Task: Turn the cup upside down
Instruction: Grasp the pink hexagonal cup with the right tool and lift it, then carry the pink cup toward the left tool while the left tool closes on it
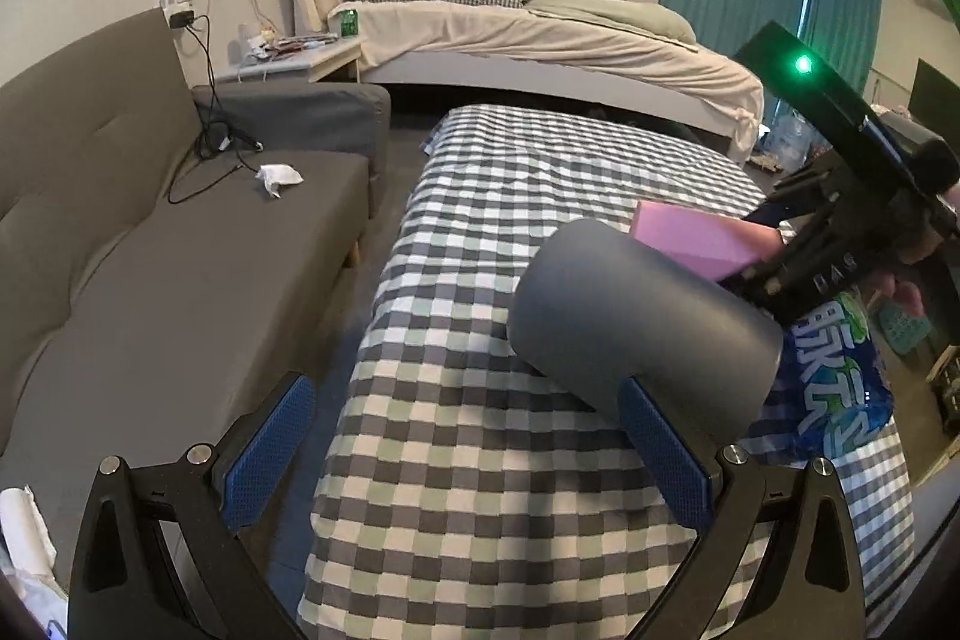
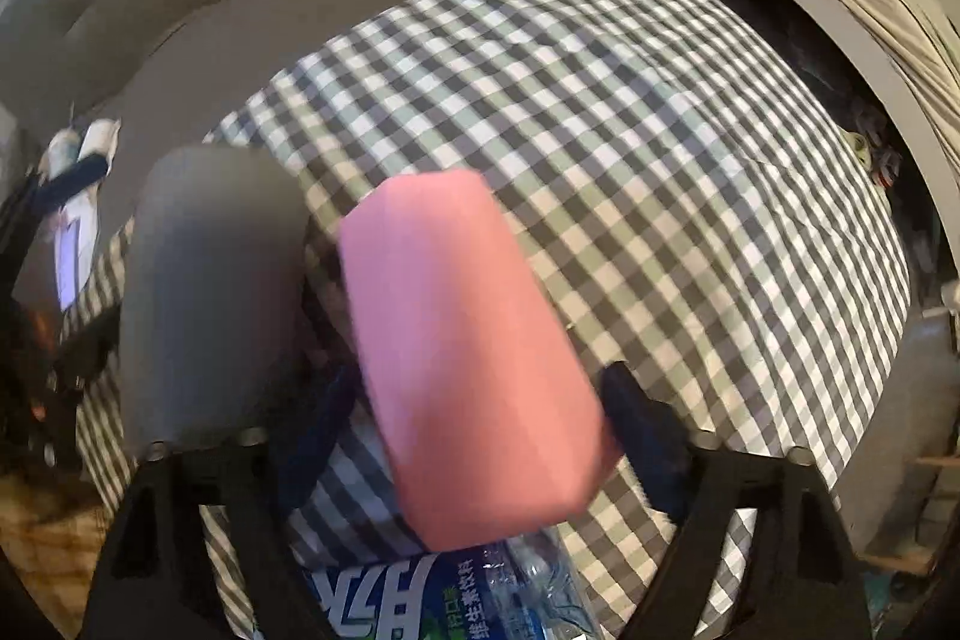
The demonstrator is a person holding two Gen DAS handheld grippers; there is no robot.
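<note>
A pink cup (image 2: pixel 474 358) is held between the two fingers of my right gripper (image 2: pixel 480 430), tilted above the checkered table (image 2: pixel 630 100); it also shows in the left wrist view (image 1: pixel 696 238), gripped by the right gripper (image 1: pixel 798 268). A grey cup (image 1: pixel 636 316) lies tilted beside it, close to the right finger of my left gripper (image 1: pixel 468 454); it shows at the left of the right wrist view (image 2: pixel 210 292). My left gripper is open and holds nothing.
A blue-labelled plastic bottle (image 1: pixel 834 382) lies on the table by the cups, also in the right wrist view (image 2: pixel 444 592). A grey sofa (image 1: pixel 150 250) stands left of the table, a bed (image 1: pixel 540 34) beyond it.
</note>
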